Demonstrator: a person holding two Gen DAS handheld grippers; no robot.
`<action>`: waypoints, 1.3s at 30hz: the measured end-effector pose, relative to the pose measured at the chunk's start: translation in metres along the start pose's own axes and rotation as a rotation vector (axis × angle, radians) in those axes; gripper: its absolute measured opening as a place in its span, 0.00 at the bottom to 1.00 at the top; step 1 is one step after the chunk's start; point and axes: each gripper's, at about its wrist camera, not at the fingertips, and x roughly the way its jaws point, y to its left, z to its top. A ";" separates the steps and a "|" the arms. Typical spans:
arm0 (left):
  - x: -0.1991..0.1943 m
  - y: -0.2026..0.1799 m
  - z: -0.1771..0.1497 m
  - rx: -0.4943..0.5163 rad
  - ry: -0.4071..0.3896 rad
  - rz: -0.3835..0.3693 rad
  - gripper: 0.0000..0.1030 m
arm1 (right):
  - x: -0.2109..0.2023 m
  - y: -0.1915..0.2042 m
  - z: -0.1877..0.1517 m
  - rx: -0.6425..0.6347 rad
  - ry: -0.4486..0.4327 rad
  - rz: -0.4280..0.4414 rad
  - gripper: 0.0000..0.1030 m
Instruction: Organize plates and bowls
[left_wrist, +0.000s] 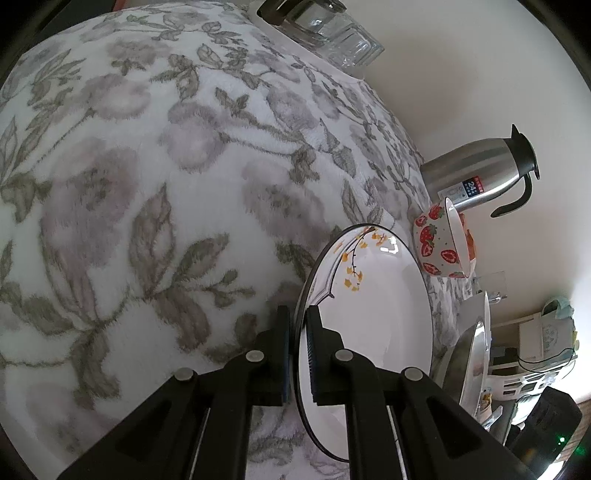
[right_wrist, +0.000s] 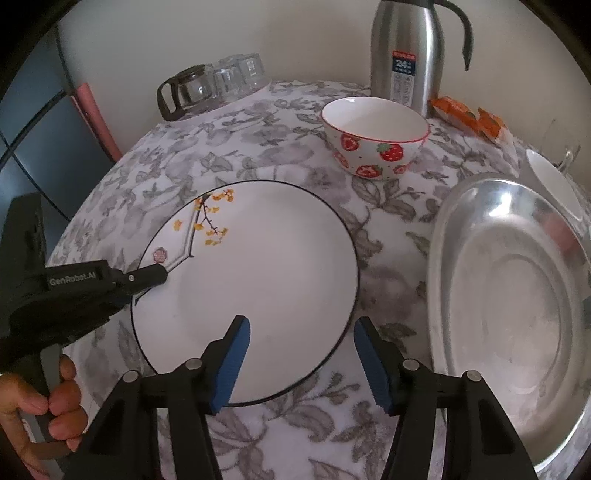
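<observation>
While clamped on the left rim of the white plate (right_wrist: 258, 280), left gripper (left_wrist: 297, 325) kept both pads tight against the black edge, one above and one below. Plate sat on the floral tablecloth (right_wrist: 280, 424), yellow blossom sprig toward the far left side. Right gripper (right_wrist: 301, 363) hung over the near edge of that plate, blue pads apart, nothing pressed between them. Strawberry bowl (right_wrist: 375, 136) stood upright beyond the plate, near the steel thermos (right_wrist: 404, 55). Metal basin (right_wrist: 513, 310) lay just right of the plate, apart from it, with a white dish (right_wrist: 554, 184) behind its far rim. Glass carafe (right_wrist: 188, 90) and upturned glasses (right_wrist: 240, 74) grouped at the far left corner. Hand (right_wrist: 44, 406) wrapped round the left gripper's handle.
</observation>
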 end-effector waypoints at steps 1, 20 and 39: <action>0.000 0.000 0.000 -0.003 -0.001 -0.002 0.08 | 0.001 0.002 -0.001 -0.008 0.006 -0.015 0.60; -0.029 -0.010 0.004 0.049 -0.070 -0.019 0.07 | -0.008 0.001 0.011 -0.015 -0.050 0.015 0.60; -0.026 0.035 0.010 -0.022 -0.073 -0.004 0.08 | 0.030 0.008 0.040 -0.049 -0.036 0.048 0.42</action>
